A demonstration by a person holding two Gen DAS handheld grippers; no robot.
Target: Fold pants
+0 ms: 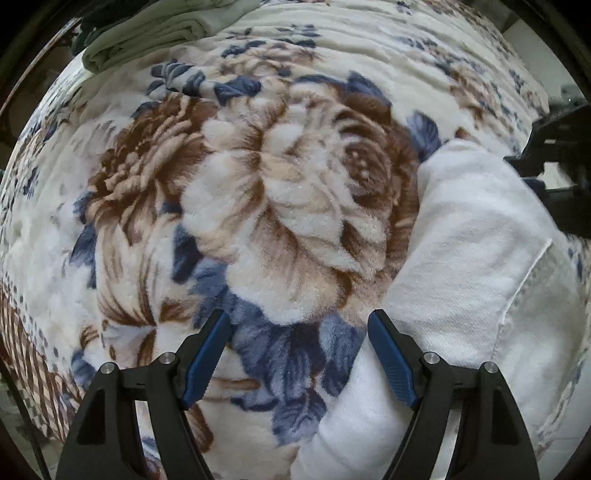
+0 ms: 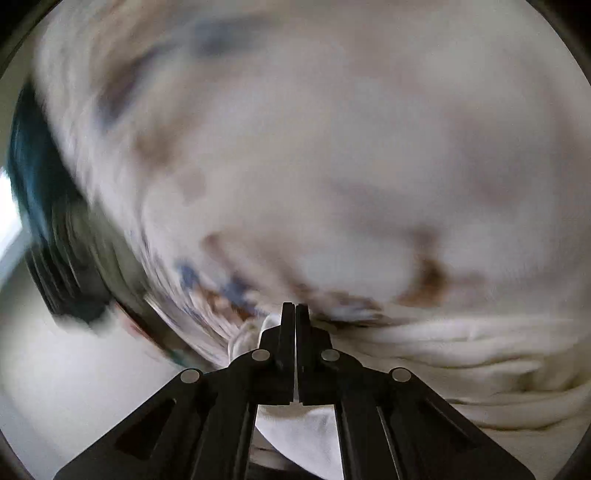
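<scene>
Left claw (image 1: 299, 354) points down at a fuzzy blanket (image 1: 258, 177) printed with brown and blue flowers, jaws wide apart, nothing between the blue pads (image 1: 205, 363). Only blanket shows in the gap.

White pants (image 1: 461, 258) lie on the blanket just right of the left claw, running from its right finger up and away; the near end passes under that right finger (whether they touch, cannot tell). A seam or hem edge shows on the far right part of the cloth.

Folded pale green cloth (image 1: 155, 33) sits well ahead and to the left of the left claw, near the blanket's far edge. The right claw's dark body (image 1: 557, 158) pokes in at the right rim, over the far end of the pants.

Right wrist view is badly smeared. Right claw (image 2: 295, 314) has jaws pressed together, with white cloth (image 2: 461, 354) bunched right at the tips and below the fingers; looks pinched on the pants, but the thin gap itself shows no fabric. Blurred blanket fills the area ahead of it; a dark shape sits left, unidentifiable.
</scene>
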